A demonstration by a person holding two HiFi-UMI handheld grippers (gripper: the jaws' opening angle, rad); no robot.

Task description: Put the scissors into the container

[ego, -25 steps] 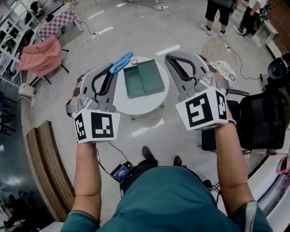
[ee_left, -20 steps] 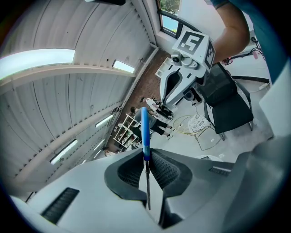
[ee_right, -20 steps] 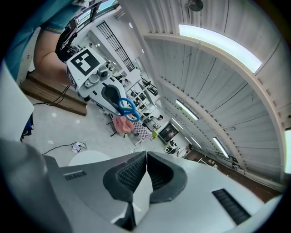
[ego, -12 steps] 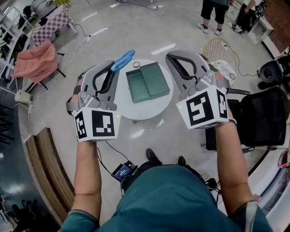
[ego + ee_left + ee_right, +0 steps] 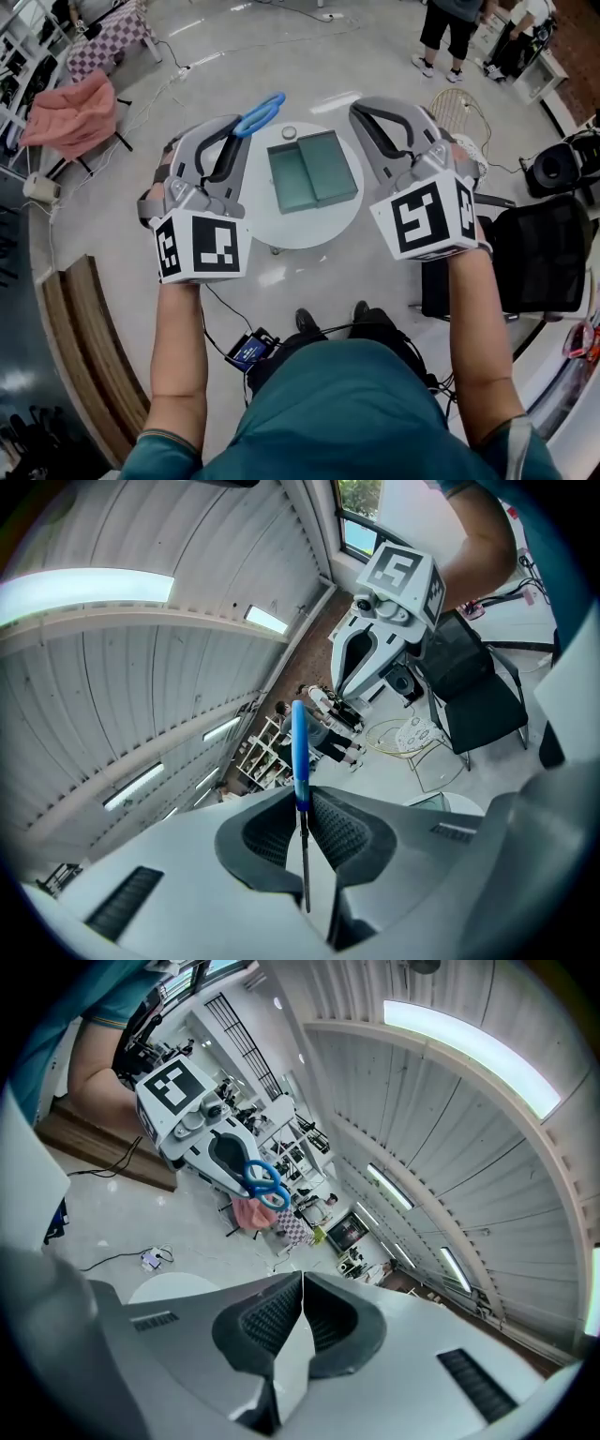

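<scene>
**Left claw clamped on scissors, not yet over container**

Left claw (image 5: 302,803) is shut tight on the scissors (image 5: 299,747), gripping them by the metal blades. The left gripper view shows a thin blade pinched edge-on between the ribbed pads (image 5: 345,834), with no gap. The blue handle loops stick out past the claw tips. Right claw (image 5: 302,1283) is closed pad to pad with nothing between, so it is empty.

In the head view both grippers are held up in front of the person, well above the round white surface (image 5: 281,230). The container (image 5: 295,183) is a teal tray with two compartments, and it sits about mid-surface. Both compartments look bare. The scissors' handles show over the far left edge of the surface, left of the container and apart from it. A small round item (image 5: 289,133) lies near the far edge, just beyond the container's far left corner. It is too small to tell what it is.

Step in hand, as I judge it: transport. The scissors are grasped and in the air but not placed.

The next move likely calls for the left claw to swing right over the container and come down low. It should then lay the scissors flatter along one compartment and open.

Risks:
- The grip is on smooth blades with the heavier handle end out front, so the scissors could pivot or slip.
- The loops could catch the rim or the divider.

The right claw has no clear job, though it could steady the tray if it slides.
</scene>
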